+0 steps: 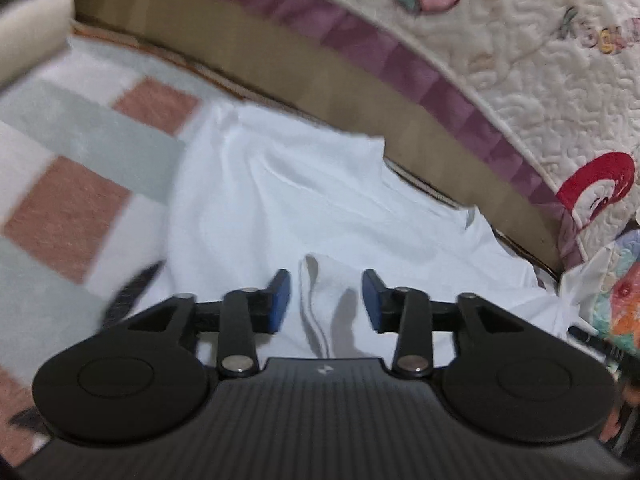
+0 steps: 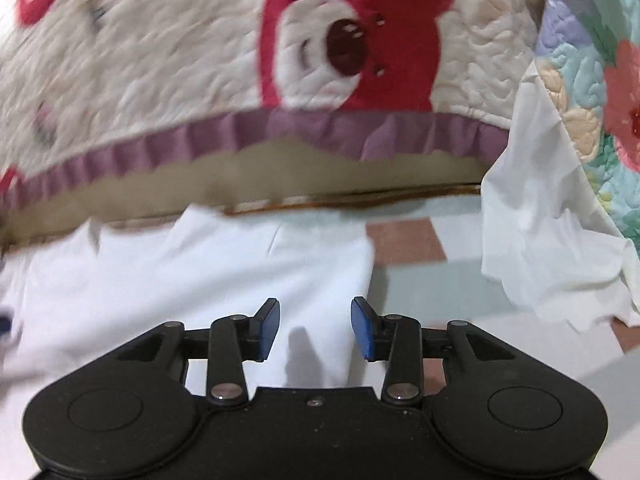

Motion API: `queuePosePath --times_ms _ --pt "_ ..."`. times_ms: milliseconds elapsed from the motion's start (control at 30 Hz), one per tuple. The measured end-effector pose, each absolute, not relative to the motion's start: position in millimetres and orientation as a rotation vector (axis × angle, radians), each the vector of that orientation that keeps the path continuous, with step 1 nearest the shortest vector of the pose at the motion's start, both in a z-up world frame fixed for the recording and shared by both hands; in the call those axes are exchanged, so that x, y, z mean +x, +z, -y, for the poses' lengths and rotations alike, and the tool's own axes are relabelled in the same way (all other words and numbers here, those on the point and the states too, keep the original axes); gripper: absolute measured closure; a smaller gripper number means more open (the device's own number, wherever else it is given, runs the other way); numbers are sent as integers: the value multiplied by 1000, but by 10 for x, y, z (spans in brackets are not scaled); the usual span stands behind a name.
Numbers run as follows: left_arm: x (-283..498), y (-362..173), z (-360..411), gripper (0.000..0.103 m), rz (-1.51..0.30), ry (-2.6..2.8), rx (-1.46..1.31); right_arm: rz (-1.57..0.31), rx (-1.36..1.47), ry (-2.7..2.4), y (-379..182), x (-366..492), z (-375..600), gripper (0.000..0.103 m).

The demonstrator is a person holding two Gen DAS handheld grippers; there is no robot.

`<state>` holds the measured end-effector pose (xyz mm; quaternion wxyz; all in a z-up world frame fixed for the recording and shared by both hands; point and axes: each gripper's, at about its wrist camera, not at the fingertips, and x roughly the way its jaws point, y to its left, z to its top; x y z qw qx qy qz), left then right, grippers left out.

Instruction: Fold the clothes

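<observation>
1. White garment (image 1: 280, 200) lies spread on a checked rug (image 1: 68, 200) of pink, pale green and white squares, its far edge close to the base of a bed
2. Left gripper (image 1: 326, 300): jaws apart, blue pads (image 1: 280, 300) clear of the cloth on both sides; a raised ridge of the white fabric (image 1: 316, 300) sits in the gap between them, not pinched
3. Right gripper (image 2: 315, 328): jaws also apart, nothing clamped; it hangs over the same white garment (image 2: 200, 272) near that garment's right-hand edge, where the rug (image 2: 404, 240) shows beyond
4. Cream quilt (image 2: 160, 60) with red bear faces and a purple ruffle (image 2: 280, 132) drapes over the bed side above the garment; tan bed base (image 1: 280, 60) visible under the ruffle
5. Second quilt with a floral print (image 2: 608, 100) hangs at the right of the right-wrist view, with a white sheet edge (image 2: 540, 220) trailing down to the rug
6. Both views are motion-blurred; which part of the garment (sleeve, hem) lies under each gripper can't be told
7. Dark shape (image 1: 132, 292) at the garment's left edge in the left-wrist view, too blurred to identify
</observation>
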<state>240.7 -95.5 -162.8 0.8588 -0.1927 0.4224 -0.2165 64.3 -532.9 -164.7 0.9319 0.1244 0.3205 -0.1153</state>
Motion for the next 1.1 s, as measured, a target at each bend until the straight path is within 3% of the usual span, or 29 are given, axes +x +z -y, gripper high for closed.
queuePosePath --times_ms 67,100,133,267,400,433,467,600,833,900,1000,1067,1100 --pt "2496 -1629 1069 66 -900 -497 -361 -670 221 -213 -1686 520 5229 53" --pt "2510 -1600 1145 73 -899 -515 -304 -675 199 -207 -1709 484 5182 52" --pt "2510 -1557 1263 99 -896 -543 -199 -683 175 -196 -1732 458 5141 51" --pt "2370 -1312 1512 99 -714 -581 43 -736 84 -168 -1838 445 5054 50" --pt "2489 -1163 1346 99 -664 -503 -83 -738 111 -160 -1912 375 5084 56" --pt "2532 -1192 1319 99 -678 -500 -98 -722 128 -162 -1909 337 5093 78" --pt "2550 -1231 1318 99 -693 -497 -87 -708 154 -158 -1902 305 5116 94" --pt "2582 -1398 1329 99 -745 -488 -59 -653 271 -154 -1854 212 5273 95" --pt "2585 -1584 1264 98 -824 -493 -76 -737 256 -150 -1903 182 5282 95" --pt "2580 -1594 1275 97 -828 -494 -65 -768 252 -156 -1891 235 5301 94" --pt "2485 -1497 1304 92 -786 -464 -38 -794 319 -184 -1762 296 5385 81" --pt "2325 -1379 1351 87 -708 -473 -1 -755 392 -198 -1638 292 5498 58" --pt "2231 -1315 1411 86 -676 -493 29 -734 428 -205 -1576 289 5554 54"
